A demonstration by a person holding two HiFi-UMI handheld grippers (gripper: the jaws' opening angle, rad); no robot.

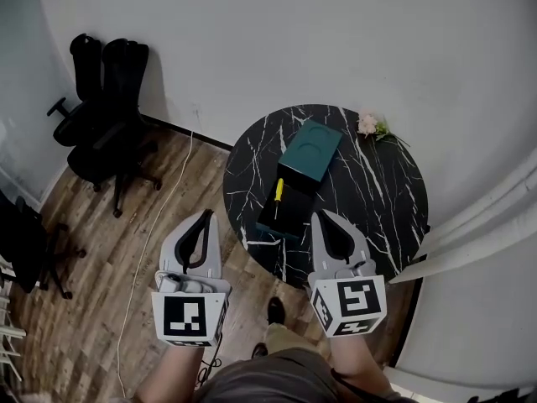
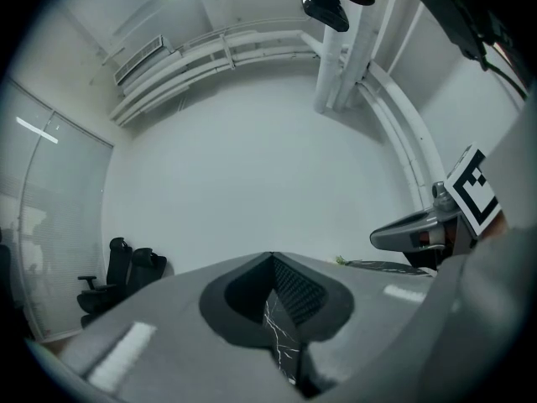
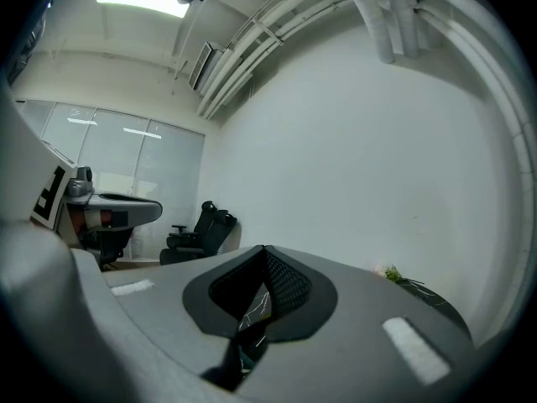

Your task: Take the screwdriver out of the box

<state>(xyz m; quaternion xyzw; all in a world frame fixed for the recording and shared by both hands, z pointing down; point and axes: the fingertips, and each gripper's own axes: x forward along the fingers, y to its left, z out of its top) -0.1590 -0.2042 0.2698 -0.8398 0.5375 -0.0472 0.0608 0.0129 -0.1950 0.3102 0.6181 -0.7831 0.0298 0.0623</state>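
Note:
On a round black marble table (image 1: 377,191) lies an open teal box (image 1: 289,217), its lid (image 1: 311,148) resting just behind it. A screwdriver (image 1: 278,194) with a yellow handle lies in the box, shaft pointing toward me. My left gripper (image 1: 205,216) is held over the wooden floor left of the table, shut and empty. Just before the box's near right corner is my right gripper (image 1: 322,217), also shut and empty. In each gripper view the jaws (image 2: 270,260) (image 3: 264,251) meet at the tip and hide the box.
Black office chairs (image 1: 105,116) stand at the left by the wall. A small bunch of flowers (image 1: 371,125) lies at the table's far edge. A white cable (image 1: 159,225) runs over the floor. White pipes (image 1: 470,233) pass on the right.

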